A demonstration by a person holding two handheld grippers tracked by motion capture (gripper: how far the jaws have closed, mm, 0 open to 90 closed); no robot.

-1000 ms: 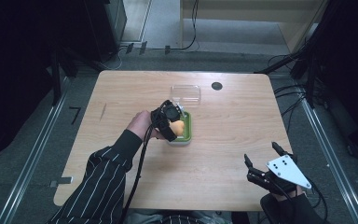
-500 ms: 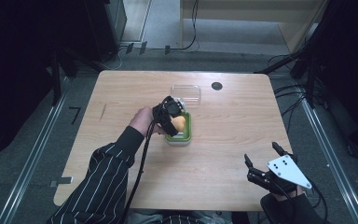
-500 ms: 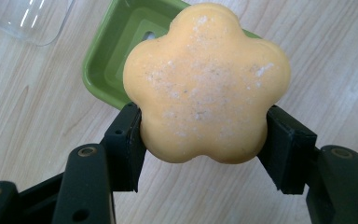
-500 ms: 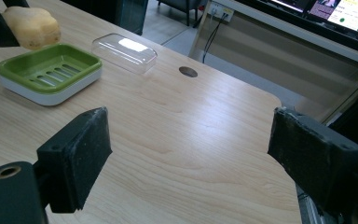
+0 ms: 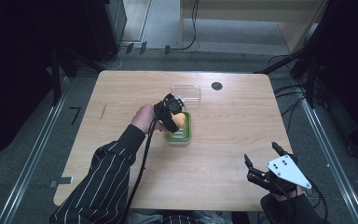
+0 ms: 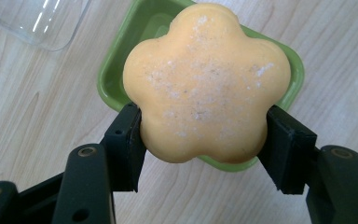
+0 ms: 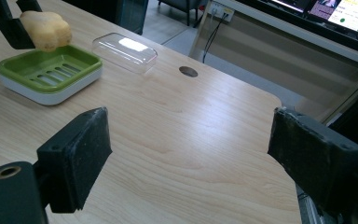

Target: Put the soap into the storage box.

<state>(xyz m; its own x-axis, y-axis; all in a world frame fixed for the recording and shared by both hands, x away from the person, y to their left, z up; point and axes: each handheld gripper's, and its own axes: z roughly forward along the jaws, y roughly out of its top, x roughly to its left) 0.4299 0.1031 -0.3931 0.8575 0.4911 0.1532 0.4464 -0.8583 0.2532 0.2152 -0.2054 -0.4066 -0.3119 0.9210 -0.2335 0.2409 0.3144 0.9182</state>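
Item, left side: left gripper (image 5: pixel 177 114), one, its jaws clamped on the flanks of one orange, flower-shaped soap bar (image 6: pixel 205 84). The bar sits between the two pads, lifted clear of the bench (image 5: pixel 233 140), with its far lobes reaching past the jaw tips. Directly beneath the jaws lies one green soap dish (image 6: pixel 116 60) with a slotted floor and a white base, empty as seen from the right gripper view. Beyond the jaw tips and off to their left lies one clear plastic lid (image 6: pixel 37 21), flat on the bench and apart from the dish.

Step in hand, as I judge it: the bar hangs over the dish, either about to be set in or just picked out; I cannot tell which from here. If it goes in, the next move calls for lowering the bar level until it rests on the slots, then parting the jaws without dragging it; the lid would follow.

Item, right side: right gripper (image 5: pixel 265 163), one, near the bench's close edge, well apart from the dish. Its jaws stand wide apart, nothing between them.

Also: one dark round hole (image 5: pixel 216 86) in the bench, beyond the lid.
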